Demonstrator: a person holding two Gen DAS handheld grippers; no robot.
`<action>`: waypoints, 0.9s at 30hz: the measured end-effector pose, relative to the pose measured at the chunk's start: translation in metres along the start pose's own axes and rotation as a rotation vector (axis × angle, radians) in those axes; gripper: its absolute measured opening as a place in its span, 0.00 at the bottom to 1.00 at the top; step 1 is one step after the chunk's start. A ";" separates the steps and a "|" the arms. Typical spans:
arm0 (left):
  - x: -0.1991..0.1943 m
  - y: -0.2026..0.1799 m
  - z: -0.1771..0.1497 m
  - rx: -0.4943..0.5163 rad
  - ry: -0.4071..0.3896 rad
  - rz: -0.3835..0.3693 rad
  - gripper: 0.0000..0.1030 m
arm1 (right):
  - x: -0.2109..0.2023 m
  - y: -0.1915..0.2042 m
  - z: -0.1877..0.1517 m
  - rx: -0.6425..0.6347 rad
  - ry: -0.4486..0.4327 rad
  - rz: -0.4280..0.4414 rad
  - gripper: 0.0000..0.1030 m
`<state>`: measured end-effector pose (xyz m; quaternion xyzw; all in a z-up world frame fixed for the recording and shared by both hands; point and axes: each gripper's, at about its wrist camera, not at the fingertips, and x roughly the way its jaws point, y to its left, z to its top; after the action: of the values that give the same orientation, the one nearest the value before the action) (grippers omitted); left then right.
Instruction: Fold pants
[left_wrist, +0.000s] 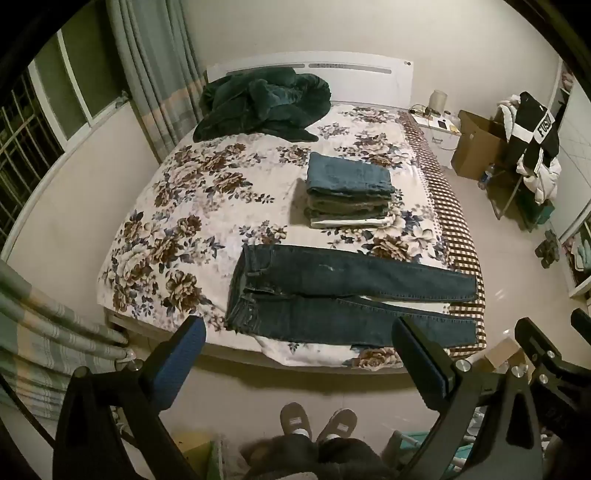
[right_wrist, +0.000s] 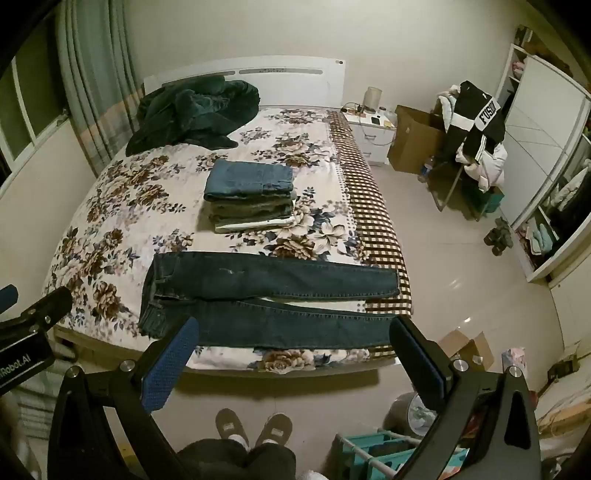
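Note:
Dark blue jeans (left_wrist: 332, 291) lie flat along the near edge of the floral bed (left_wrist: 177, 206), waist at the left, both legs stretched right, slightly apart. They also show in the right wrist view (right_wrist: 266, 295). My left gripper (left_wrist: 299, 354) is open and empty, held above the floor in front of the bed's near edge. My right gripper (right_wrist: 291, 354) is open and empty, at the same height, to the right of the left one. Neither touches the jeans.
A stack of folded clothes (left_wrist: 349, 192) sits mid-bed, a dark green blanket (left_wrist: 258, 103) at the headboard. A nightstand (right_wrist: 371, 136), cardboard box (right_wrist: 413, 144) and clothes-laden chair (right_wrist: 476, 147) stand right of the bed. My slippered feet (left_wrist: 317, 421) are below.

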<state>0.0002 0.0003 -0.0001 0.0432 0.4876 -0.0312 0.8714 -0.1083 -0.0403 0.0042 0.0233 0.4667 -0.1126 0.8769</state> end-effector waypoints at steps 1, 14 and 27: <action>0.000 0.000 0.000 0.002 -0.002 0.000 1.00 | 0.000 0.000 0.000 -0.001 0.006 0.000 1.00; -0.002 0.005 0.003 0.003 -0.009 0.013 1.00 | -0.001 0.002 0.000 -0.001 0.007 0.003 1.00; -0.004 0.007 0.002 0.004 -0.014 0.016 1.00 | -0.003 0.004 0.000 0.002 0.006 0.008 1.00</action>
<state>0.0003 0.0069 0.0050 0.0488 0.4810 -0.0254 0.8750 -0.1087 -0.0363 0.0061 0.0261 0.4692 -0.1096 0.8759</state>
